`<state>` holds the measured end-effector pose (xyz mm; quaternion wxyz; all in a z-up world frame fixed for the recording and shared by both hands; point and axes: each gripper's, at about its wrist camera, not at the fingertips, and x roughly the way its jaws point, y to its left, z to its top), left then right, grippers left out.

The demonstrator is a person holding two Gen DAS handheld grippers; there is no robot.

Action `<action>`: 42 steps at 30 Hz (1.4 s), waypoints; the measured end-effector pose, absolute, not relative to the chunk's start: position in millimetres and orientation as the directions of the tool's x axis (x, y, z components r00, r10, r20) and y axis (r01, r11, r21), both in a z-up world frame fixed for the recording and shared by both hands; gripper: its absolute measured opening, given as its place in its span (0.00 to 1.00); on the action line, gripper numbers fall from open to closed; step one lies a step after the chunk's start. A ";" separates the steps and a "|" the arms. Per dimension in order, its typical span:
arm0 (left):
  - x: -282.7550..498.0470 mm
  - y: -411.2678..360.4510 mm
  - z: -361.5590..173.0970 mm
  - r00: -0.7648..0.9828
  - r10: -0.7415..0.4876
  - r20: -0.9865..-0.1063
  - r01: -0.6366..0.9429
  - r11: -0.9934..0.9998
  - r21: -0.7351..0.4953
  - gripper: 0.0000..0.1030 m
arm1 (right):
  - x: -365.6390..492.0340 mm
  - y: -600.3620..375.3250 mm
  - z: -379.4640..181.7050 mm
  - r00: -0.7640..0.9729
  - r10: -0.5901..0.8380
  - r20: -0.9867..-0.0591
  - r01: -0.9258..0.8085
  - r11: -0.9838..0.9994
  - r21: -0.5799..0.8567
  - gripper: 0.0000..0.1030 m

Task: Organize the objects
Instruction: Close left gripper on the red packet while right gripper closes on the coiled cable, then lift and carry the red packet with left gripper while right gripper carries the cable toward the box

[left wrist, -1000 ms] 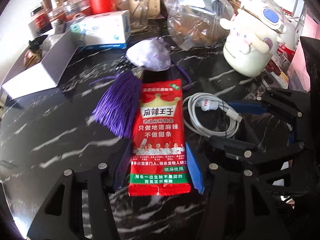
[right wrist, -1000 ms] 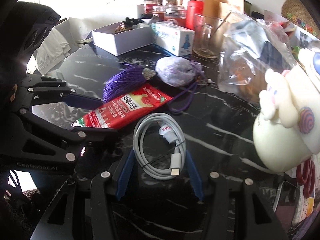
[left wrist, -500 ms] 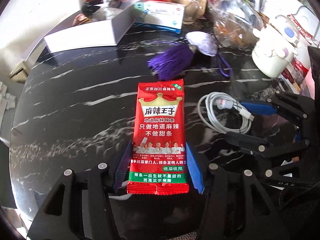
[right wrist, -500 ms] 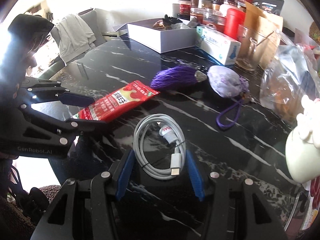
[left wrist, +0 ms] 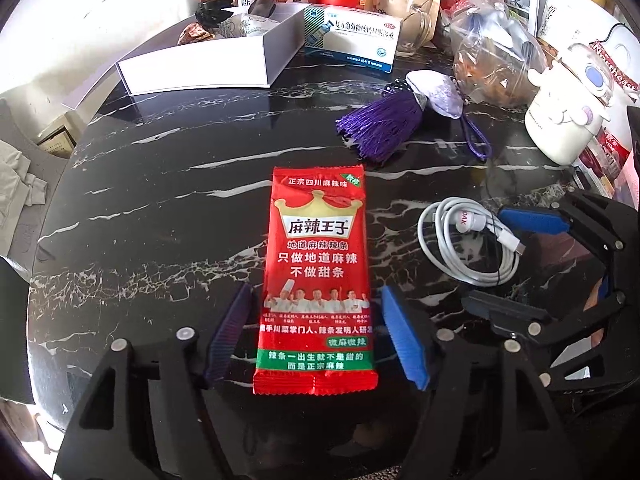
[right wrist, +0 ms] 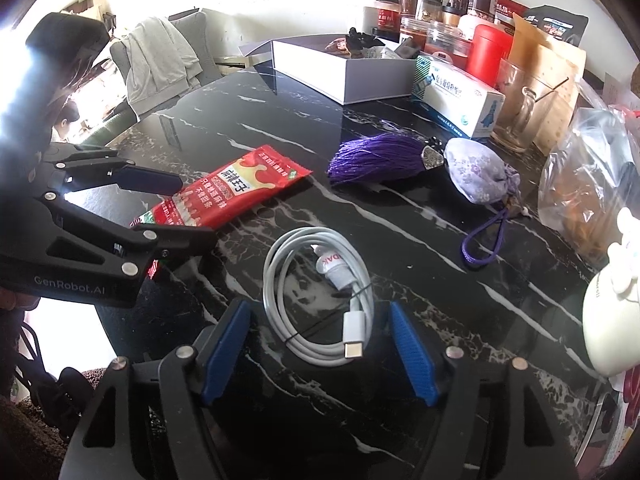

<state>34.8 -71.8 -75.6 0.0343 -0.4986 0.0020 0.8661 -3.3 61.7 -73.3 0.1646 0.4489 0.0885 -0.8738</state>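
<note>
Left gripper (left wrist: 316,336): jaws opening, pads clear of the red packet (left wrist: 318,276) lying flat between them.
Right gripper (right wrist: 320,354): jaws opening, coiled cable (right wrist: 316,296) between the pads, not pressed.
Table (left wrist: 160,200): black marble; packet left of cable, apart.
Beyond: purple tassel (left wrist: 380,128) with sachet (left wrist: 436,92), white box (left wrist: 208,60).

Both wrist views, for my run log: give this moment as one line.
left claw: opening, pads off red snack packet | right claw: opening, pads off white cable coil | both flat on black marble table
</note>
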 end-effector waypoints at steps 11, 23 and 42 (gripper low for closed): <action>26.5 -71.1 -77.8 -0.514 0.054 -0.856 -0.069 -0.997 -0.022 0.68 | -7.5 66.0 -73.8 -0.547 -0.206 -0.811 0.355 -0.935 -0.002 0.78; 19.2 -64.7 -76.1 -0.514 0.080 -0.854 -0.113 -0.993 -0.025 0.50 | -8.2 68.4 -71.9 -0.555 -0.224 -0.801 0.374 -0.928 0.000 0.55; 28.1 -85.4 -67.9 -0.514 0.081 -0.854 -0.001 -0.996 -0.094 0.43 | -7.3 81.0 -66.2 -0.567 -0.277 -0.776 0.352 -0.933 0.076 0.53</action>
